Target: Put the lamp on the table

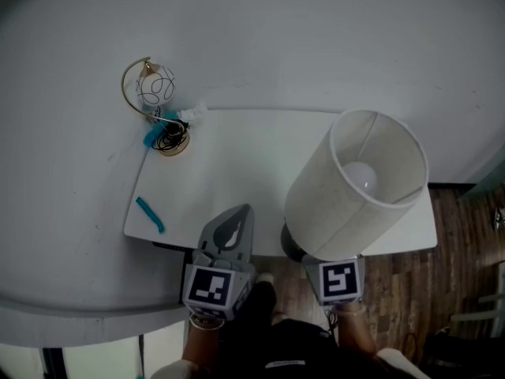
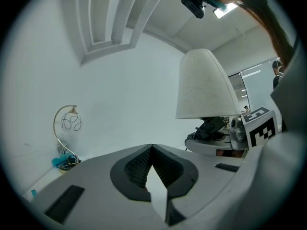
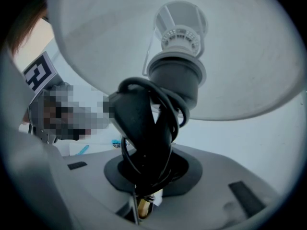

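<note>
Lamp [image 1: 347, 204] tilted above the near edge of the table [image 1: 237, 156], pinched at its cord-wrapped stem [image 3: 144, 133] by the right gripper [image 3: 144, 181] (left gripper [image 1: 234, 226] pressed together, empty); its top-heavy shade [image 1: 377, 164] could twist it loose or topple it off the edge.

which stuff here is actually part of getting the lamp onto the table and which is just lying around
Part of the job:
- white-shade lamp, held at its cord-wrapped stem by the right gripper
- white table, where it goes

Just lying about:
- small gold arc lamp at the table's far left corner
- tangled cord at its base
- teal stick near the left edge
</note>
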